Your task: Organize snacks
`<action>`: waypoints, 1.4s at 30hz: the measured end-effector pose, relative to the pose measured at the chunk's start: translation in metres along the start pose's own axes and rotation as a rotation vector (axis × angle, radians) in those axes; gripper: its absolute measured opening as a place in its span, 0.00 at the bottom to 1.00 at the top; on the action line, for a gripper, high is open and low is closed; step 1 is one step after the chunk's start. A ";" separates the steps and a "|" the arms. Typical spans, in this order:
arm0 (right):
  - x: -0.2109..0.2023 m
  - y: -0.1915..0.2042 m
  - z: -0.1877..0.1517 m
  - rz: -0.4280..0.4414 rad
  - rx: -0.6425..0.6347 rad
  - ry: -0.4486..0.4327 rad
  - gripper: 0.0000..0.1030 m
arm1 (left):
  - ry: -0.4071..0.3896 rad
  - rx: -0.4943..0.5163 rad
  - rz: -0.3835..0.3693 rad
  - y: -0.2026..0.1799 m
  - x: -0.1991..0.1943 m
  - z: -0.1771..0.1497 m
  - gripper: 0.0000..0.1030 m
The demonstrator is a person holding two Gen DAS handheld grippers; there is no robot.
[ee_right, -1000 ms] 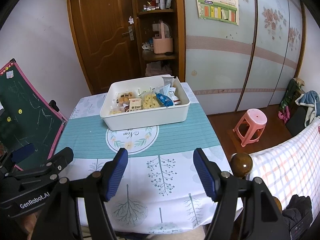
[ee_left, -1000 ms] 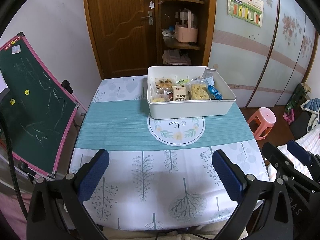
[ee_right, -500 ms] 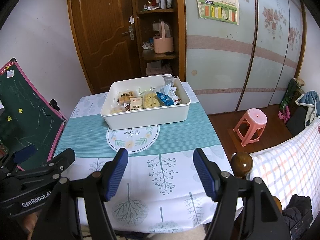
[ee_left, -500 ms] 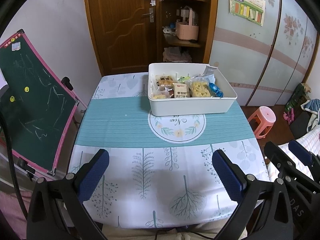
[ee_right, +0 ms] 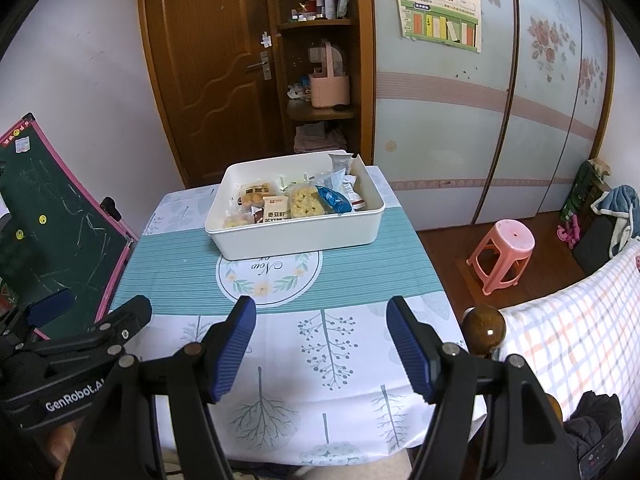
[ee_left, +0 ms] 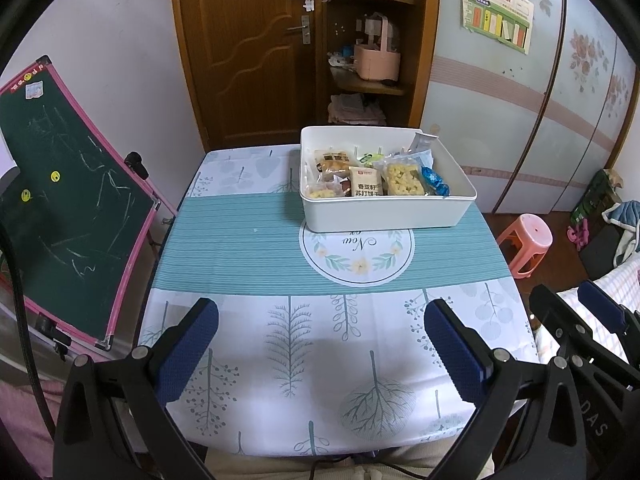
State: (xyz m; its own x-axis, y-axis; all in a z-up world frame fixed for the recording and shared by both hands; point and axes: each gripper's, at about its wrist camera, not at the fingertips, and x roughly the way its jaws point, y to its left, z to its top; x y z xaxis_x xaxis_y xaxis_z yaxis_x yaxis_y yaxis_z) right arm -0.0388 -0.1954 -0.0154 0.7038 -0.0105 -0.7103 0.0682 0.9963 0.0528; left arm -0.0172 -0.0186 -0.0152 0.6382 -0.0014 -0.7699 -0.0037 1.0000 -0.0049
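Mostly the frame is a table (ee_left: 224,248) under a cloth with a teal striped band, pale tree prints and a round wreath emblem reading "New" (ee_left: 357,249). Just above that emblem sits a white bin (ee_left: 384,212) holding the snacks (ee_left: 366,182) — one packet carries Chinese print. Behind, at upper centre, stand a brown door (ee_left: 248,52) and a corner shelf with a pink basket (ee_left: 378,62); a poster (ee_left: 496,8) hangs upper right, a green chalkboard (ee_left: 68,208) leans at left, a pink stool (ee_left: 526,242) stands at right. Both claws hang spread and empty over the near cloth: left gripper (ee_left: 320,332), right gripper (ee_right: 320,326). "GenRobot.AI" shows lower left in the right view.
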 end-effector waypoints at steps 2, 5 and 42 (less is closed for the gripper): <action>0.000 0.000 0.001 0.001 0.002 0.002 0.66 | 0.004 0.000 0.000 0.001 0.001 0.000 0.99; -0.002 0.000 0.002 0.006 0.004 0.002 0.66 | 0.005 -0.002 0.000 0.001 0.001 0.000 0.99; -0.006 0.002 0.003 0.008 0.004 0.005 0.66 | 0.007 -0.004 0.002 0.004 0.000 -0.003 0.99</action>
State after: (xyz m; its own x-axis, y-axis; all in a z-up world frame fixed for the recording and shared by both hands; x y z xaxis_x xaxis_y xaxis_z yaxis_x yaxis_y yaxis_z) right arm -0.0404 -0.1936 -0.0092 0.7006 -0.0025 -0.7135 0.0658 0.9960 0.0612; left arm -0.0197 -0.0142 -0.0167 0.6332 0.0006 -0.7740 -0.0078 1.0000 -0.0056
